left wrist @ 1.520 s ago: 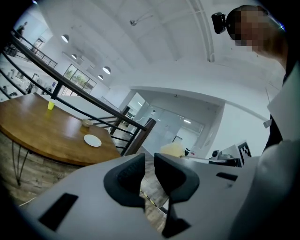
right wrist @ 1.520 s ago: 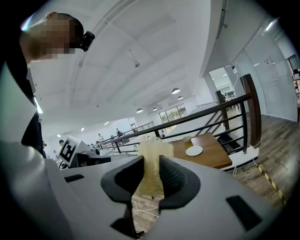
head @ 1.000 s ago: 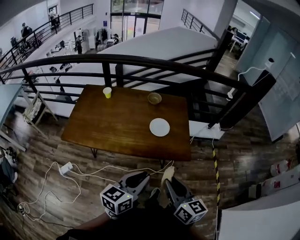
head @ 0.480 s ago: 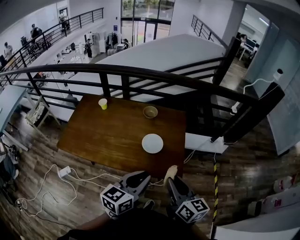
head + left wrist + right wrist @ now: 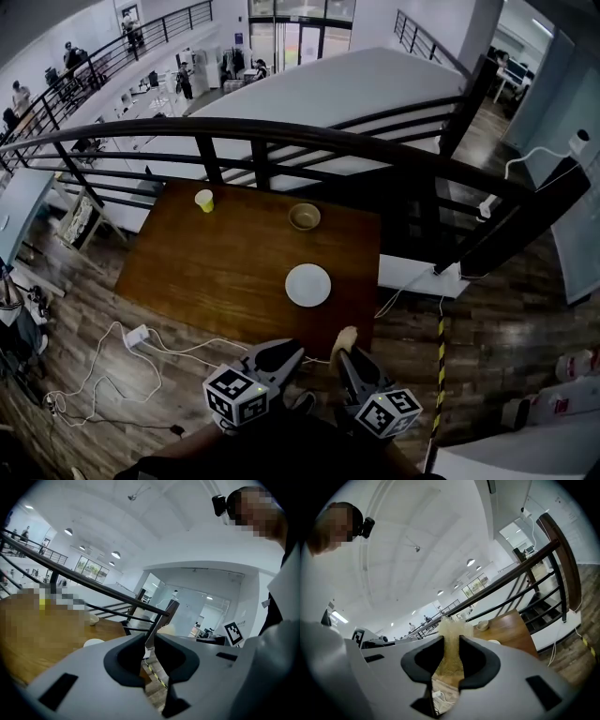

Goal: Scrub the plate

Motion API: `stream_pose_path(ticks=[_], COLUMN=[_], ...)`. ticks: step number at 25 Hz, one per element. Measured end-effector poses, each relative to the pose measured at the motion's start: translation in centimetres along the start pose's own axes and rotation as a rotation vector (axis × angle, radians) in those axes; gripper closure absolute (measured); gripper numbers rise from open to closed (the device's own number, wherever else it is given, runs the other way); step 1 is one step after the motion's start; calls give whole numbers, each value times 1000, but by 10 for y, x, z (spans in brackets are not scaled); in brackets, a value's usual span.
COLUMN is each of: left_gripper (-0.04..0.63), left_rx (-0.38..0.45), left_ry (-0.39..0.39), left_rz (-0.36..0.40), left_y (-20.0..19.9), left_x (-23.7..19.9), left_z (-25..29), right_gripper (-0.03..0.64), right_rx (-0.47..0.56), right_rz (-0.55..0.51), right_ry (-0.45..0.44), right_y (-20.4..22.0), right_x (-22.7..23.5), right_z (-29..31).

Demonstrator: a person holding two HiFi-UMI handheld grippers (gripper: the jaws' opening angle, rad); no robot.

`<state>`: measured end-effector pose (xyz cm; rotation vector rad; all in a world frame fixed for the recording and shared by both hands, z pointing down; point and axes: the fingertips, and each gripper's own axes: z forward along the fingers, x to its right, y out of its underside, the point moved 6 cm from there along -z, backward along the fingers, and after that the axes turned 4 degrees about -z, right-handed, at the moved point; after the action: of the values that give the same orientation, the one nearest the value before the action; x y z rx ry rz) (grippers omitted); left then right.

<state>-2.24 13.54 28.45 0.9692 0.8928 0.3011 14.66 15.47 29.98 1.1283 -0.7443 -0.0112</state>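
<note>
Step in hand: approach. No scrubbing has begun.

- Plate (image 5: pixel 308 284): lies flat on the wooden counter (image 5: pixel 225 262), toward its near right edge, bare, nothing touching it. Bowl (image 5: pixel 304 217) sits beyond it; yellow cup (image 5: pixel 203 200) at the far left, well apart.
- Your right gripper (image 5: pixel 349 358): jaws clamped on a pale, fibrous scrub pad (image 5: pixel 452 644), whose tuft pokes out past the tips.
- Your left gripper (image 5: pixel 279 356): jaws drawn to a narrow slit, nothing between them.
- Both grippers are held low at your body, short of the counter's near edge and well apart from the plate.

Next move, as I judge it: step up, carry the pad out over the plate and lower it to touch. The left jaws would need to part if you mean to steady the rim, since a light plate may slide under the pad.

Against a second ago: the counter and plate sit lower and nearer in the head view, so you have closed in. Both grippers keep the same low place and the same grip.
</note>
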Motion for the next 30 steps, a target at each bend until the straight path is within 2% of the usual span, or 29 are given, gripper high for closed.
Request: stream_pose_path(ticks=[3,8,13,18,24,30], left_gripper=[523,523,523,523,523,523], left_rx=[-10,-3,9,31,45,55], left_ry=[20,63,54,57,-9,-100], left_rz=[-9,22,-17,-99,-82,-66], left_y=[-15,-48,-71,-91,-120,-124], left_x=[-22,-51,-99,-158,-245,-291], left_z=[20,39,40,55,78,113], right_gripper=[506,508,508,507,507,508], right_rx=[14,19,-5,-38,-157,-306], right_rz=[14,4,-16,-72,-97,-92], right_ry=[43,105,145,182,191,160], right_y=[-13,-26,-33,-45,-35,7], right_x=[15,26,34,55,81,136], right_z=[19,57,104,156,213,259])
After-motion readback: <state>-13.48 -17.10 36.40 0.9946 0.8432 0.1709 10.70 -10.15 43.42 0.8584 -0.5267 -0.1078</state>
